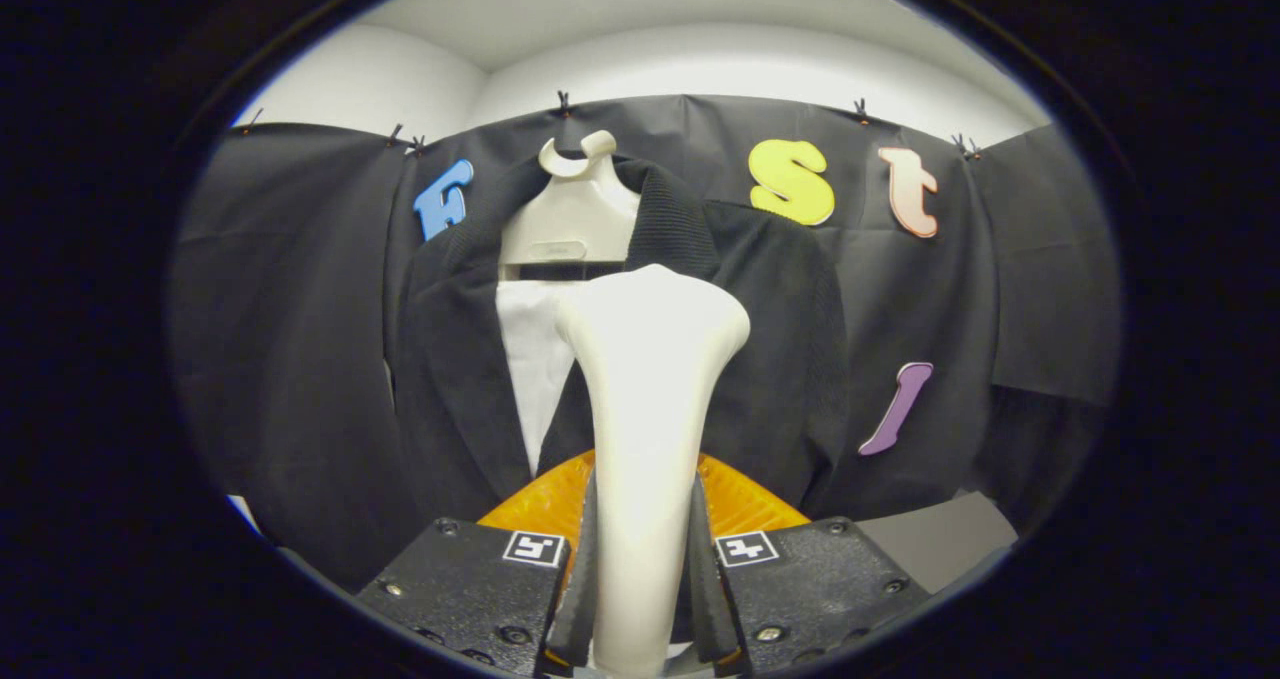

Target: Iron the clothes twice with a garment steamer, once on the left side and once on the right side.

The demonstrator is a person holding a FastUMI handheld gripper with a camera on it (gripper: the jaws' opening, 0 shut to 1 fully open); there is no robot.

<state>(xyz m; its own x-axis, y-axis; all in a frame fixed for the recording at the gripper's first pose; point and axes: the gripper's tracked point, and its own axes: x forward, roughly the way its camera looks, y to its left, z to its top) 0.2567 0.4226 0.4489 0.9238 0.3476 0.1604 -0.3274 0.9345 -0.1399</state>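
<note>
Steamer (pixel 645 409) first: its pale handle stands upright between the two fingers of the tongs (pixel 640 599), and both fingers press against its sides, so the tongs are clenched on it. From that grip the handle rises and widens into a broad head just ahead of the fingers, and the head faces the clothes beyond.

Behind the handle, low and close to the fingers, sits an orange ribbed part (pixel 745 504); what it belongs to I cannot tell.

Beyond the head hangs a dark jacket (pixel 450 379) on a pale hanger (pixel 570 214), with a white panel (pixel 530 359) showing in the open front. The head sits before the middle of the garment, covering part of the opening and the lapel to the right of it. Whether the head touches the cloth or is held just off it cannot be told from here. To the right of the tongs and lower, a grey table (pixel 940 544) edge shows past the jacket's hem.

As a judgement, neither side pass looks clearly done; the head is centred instead of on the left or right panel.

Risks from here: the handle is smooth and tapered, so it could slide or twist in the grip if the head drags on the fabric. Pushing too hard could swing the jacket on its hanger or pull it askew. Dwelling on one spot may wet or mark the cloth
</note>
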